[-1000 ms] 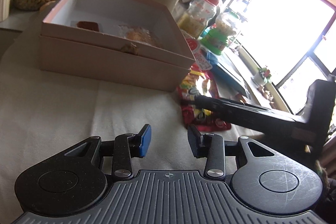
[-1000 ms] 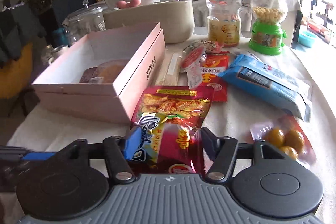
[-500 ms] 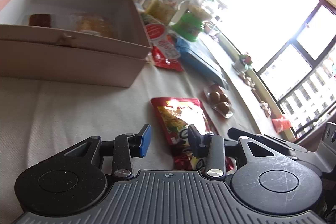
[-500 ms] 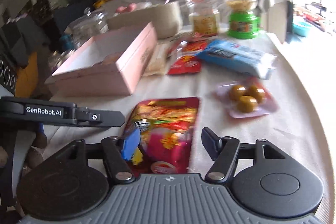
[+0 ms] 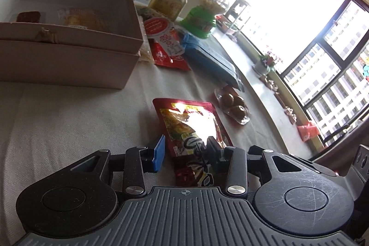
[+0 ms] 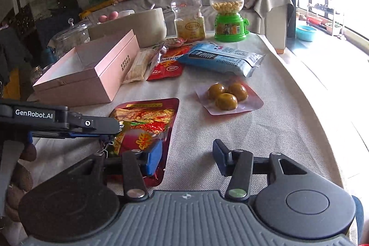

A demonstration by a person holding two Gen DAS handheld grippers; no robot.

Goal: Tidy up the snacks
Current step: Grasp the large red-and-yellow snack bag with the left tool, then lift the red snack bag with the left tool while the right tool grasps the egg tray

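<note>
Your left gripper [image 5: 185, 150] is hovering with jaws apart over the near end of the red pouch [image 6: 147, 121] lying on the cloth [image 6: 265, 130]. Your right gripper [image 6: 188, 157] is closing on bare cloth, its left finger over the pouch's corner. The egg pack [image 6: 227, 96] is sitting right of it, the pink box [image 6: 92, 75] far left
</note>
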